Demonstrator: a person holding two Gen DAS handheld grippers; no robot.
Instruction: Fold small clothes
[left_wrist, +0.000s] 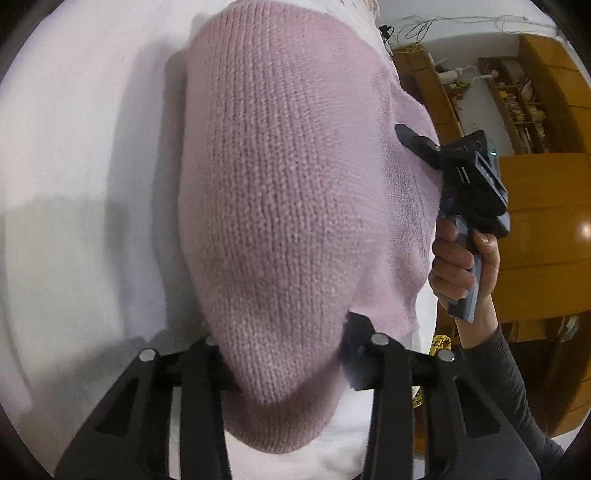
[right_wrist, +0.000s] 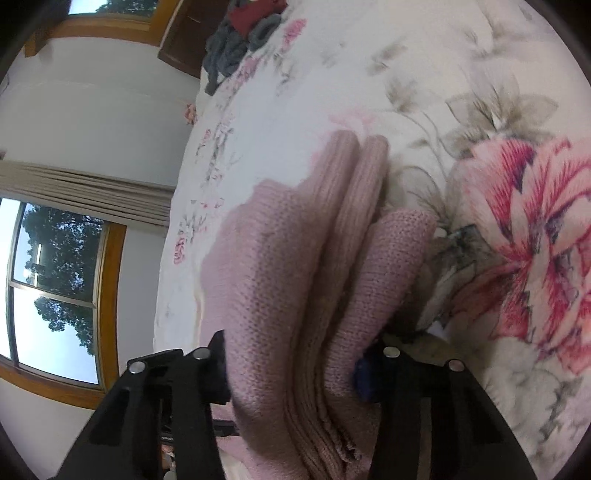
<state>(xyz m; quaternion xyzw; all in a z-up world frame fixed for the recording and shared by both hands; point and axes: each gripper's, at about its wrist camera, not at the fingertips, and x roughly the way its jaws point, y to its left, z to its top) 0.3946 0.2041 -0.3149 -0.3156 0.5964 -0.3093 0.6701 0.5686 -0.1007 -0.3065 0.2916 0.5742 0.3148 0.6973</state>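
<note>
Both the left gripper (left_wrist: 284, 354) and right gripper (right_wrist: 295, 354) have their jaws clamped.

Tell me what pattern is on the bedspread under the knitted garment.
White bedspread printed with large pink flowers and grey-green leaves; clearest in the right wrist view.

My right tool (right_wrist: 291, 369) has a thick bunch of the pink knit garment (right_wrist: 295, 266) packed between its two black fingers (right_wrist: 207, 373), folds stacked in ridges running away from me. Beyond it, the garment's far ends lie on the floral bedspread (right_wrist: 424, 74), a big pink bloom (right_wrist: 535, 240) off to the right. A dark heap of clothes (right_wrist: 240, 37) sits at the bed's far end. Window (right_wrist: 55, 280) and curtain (right_wrist: 85, 195) on the left.
</note>
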